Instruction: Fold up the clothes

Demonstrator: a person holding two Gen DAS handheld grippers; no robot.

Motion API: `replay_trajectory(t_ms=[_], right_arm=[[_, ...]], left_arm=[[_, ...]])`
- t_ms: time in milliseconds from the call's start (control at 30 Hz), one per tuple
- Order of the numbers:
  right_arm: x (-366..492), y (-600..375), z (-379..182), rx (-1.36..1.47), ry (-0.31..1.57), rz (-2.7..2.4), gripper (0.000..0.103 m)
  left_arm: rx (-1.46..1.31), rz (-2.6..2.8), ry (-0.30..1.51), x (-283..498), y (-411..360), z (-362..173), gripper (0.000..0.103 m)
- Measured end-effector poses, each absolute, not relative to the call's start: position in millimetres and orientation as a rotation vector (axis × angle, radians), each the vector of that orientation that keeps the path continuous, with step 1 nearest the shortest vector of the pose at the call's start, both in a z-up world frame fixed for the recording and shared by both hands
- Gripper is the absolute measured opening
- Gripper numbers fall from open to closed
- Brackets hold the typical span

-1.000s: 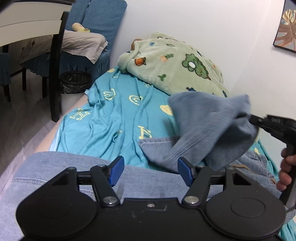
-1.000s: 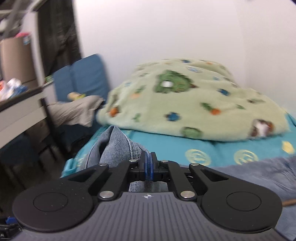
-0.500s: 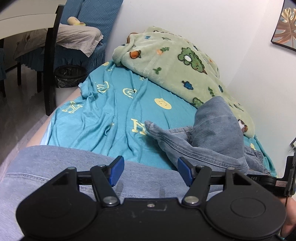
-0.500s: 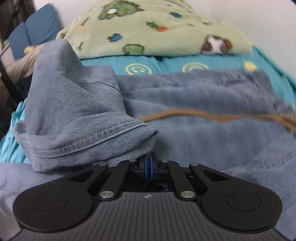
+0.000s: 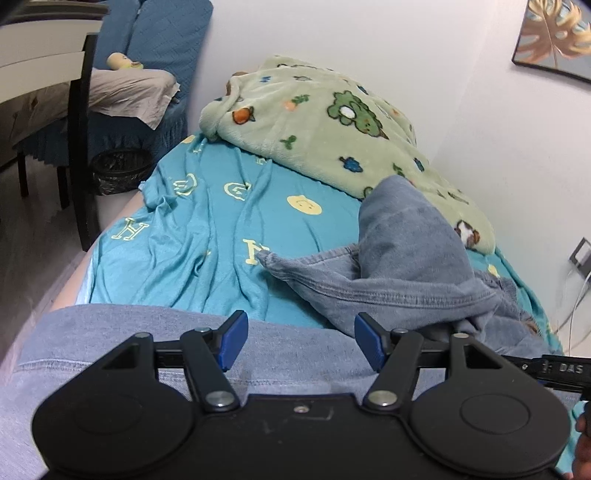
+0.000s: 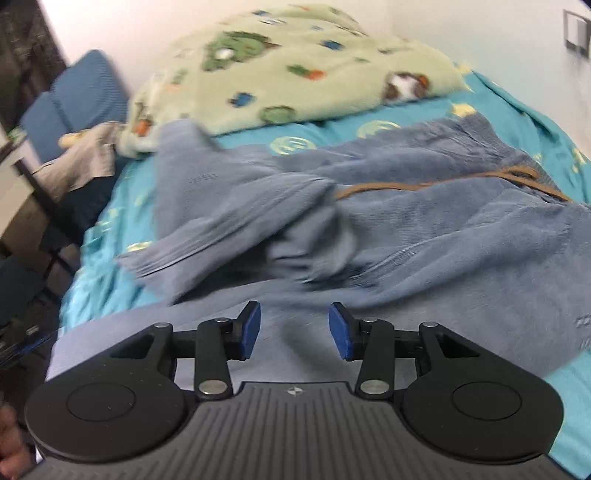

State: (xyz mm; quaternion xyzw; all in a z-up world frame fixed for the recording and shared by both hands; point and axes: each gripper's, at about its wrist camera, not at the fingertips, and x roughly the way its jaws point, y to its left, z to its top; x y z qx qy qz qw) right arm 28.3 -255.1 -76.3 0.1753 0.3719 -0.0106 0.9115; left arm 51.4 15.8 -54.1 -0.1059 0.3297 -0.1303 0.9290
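The bed carries a teal sheet printed with pale yellow letters and smiley faces; it lies creased. A light green fleece blanket with cartoon animal motifs is heaped at the far end of the sheet, against the white wall. Beyond the sheet's far left corner stands a black waste bin on the floor. Behind the bin, a blue-covered chair holds a beige cloth. A framed leaf picture hangs on the wall above the blanket's right side.
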Motion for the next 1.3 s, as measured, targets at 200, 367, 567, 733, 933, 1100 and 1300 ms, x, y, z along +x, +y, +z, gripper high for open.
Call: replay_trajectory(t_ms=[200, 367, 567, 733, 933, 1100, 1300], right_arm=[[48, -251, -83, 0.308, 0.725, -0.008, 0.044], [55, -254, -89, 0.316, 0.718, -0.023, 0.044], [57, -260, -87, 0.383, 0.720, 0.007, 0.044], [58, -261, -85, 0.389, 0.709, 0.020, 0.045], [66, -266, -88, 0.388, 0.709, 0.014, 0.045], [71, -275, -93, 0.441, 0.716, 0.010, 0.045], [74, -278, -99, 0.473, 0.731, 0.009, 0.045]], left_arm=[[-0.290, -0.260, 0.720, 55, 24, -56, 0.061], [-0.381, -0.236, 0.750, 64, 28, -47, 0.061], [-0.509, -0.215, 0.850, 101, 23, -53, 0.061], [-0.700, -0.196, 0.933, 142, 19, -82, 0.061], [-0.804, -0.127, 0.924, 184, 16, -109, 0.057], [-0.807, -0.101, 0.944, 210, 9, -128, 0.048], [-0.737, -0.125, 0.949, 227, -1, -135, 0.006]])
